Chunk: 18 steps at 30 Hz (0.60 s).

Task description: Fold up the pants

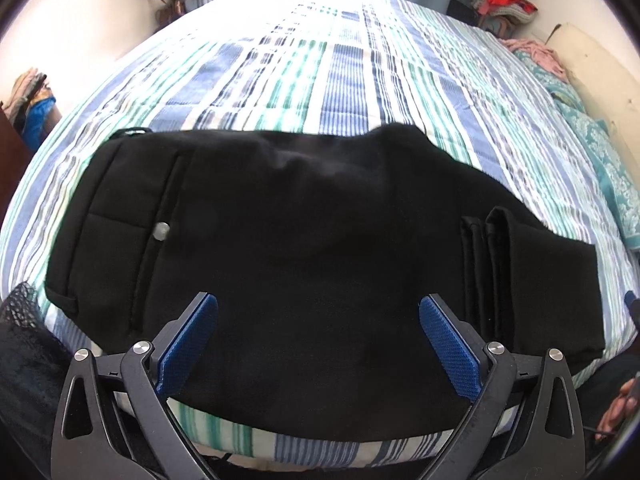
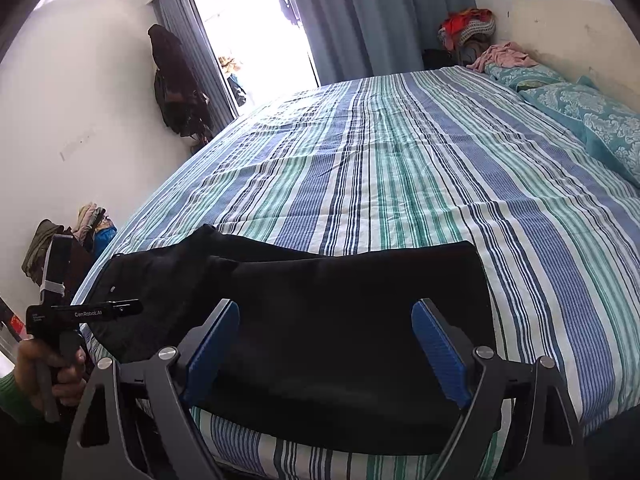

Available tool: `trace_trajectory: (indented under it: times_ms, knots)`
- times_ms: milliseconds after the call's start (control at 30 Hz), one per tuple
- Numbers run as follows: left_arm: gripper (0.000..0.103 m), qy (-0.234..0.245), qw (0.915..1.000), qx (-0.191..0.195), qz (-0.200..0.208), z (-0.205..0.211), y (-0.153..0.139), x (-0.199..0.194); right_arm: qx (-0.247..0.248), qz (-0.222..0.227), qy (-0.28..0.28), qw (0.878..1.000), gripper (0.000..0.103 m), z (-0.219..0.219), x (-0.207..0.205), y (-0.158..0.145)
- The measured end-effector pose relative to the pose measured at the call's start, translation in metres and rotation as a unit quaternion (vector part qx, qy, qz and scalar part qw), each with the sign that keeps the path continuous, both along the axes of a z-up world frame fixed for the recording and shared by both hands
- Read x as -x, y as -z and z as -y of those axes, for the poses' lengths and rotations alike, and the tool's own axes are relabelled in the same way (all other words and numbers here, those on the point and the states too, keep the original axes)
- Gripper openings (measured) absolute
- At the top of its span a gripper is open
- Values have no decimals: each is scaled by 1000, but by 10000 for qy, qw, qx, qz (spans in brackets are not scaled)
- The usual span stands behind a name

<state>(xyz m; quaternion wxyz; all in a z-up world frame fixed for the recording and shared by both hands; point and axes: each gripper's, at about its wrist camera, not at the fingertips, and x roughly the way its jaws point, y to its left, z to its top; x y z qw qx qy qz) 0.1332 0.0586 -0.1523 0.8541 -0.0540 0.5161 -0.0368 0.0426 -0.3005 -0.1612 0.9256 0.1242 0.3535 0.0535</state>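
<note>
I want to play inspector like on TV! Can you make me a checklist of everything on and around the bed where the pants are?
Surface: bed with striped sheet, mostly bare beyond the pants.
Job's things: black pants lie flat near the bed's near edge, partly folded, layered folds at their right end.
Clutter: teal pillows and a pink cloth at the far right.
Grippers: left gripper and right gripper both over the pants, jaws open, holding nothing.
Cables: nothing seen for sure.
Surroundings: blue curtain, bright doorway, dark clothes hanging on the wall, clothes piles in corners.
</note>
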Motion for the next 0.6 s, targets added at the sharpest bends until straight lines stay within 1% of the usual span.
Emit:
trace_trajectory:
  times_ms: [100, 167, 233, 267, 333, 400, 433, 533, 600]
  knots:
    - [101, -76, 9994, 295, 192, -49, -32, -5, -29, 82, 53, 9999, 88, 3, 3, -4]
    - [101, -302, 9983, 409, 268, -92, -52, -15, -76, 84, 66, 9999, 88, 5, 3, -4]
    - [102, -632, 9963, 518, 248, -136, -66, -29, -105, 52, 67, 9999, 88, 6, 2, -2]
    - [102, -734, 9957, 550, 139, -154, -67, -37, -113, 44, 64, 9999, 88, 6, 1, -2]
    - [102, -809, 9955, 451, -194, -179, -58, -56, -117, 55, 50, 9999, 88, 5, 0, -2]
    - [102, -834, 9945, 216, -594, -191, -37, -69, -101, 78, 37, 9999, 88, 4, -1, -3]
    - [102, -772, 9939, 164, -774, -192, -25, -73, -96, 81, 25, 9999, 88, 3, -1, -3]
    - [102, -456, 9922, 87, -1153, -176, 9, -87, -59, 41, -29, 10000, 88, 0, -2, -1]
    - [102, -363, 9900, -23, -1365, -164, 33, -98, -3, 18, -66, 10000, 88, -3, -1, 0]
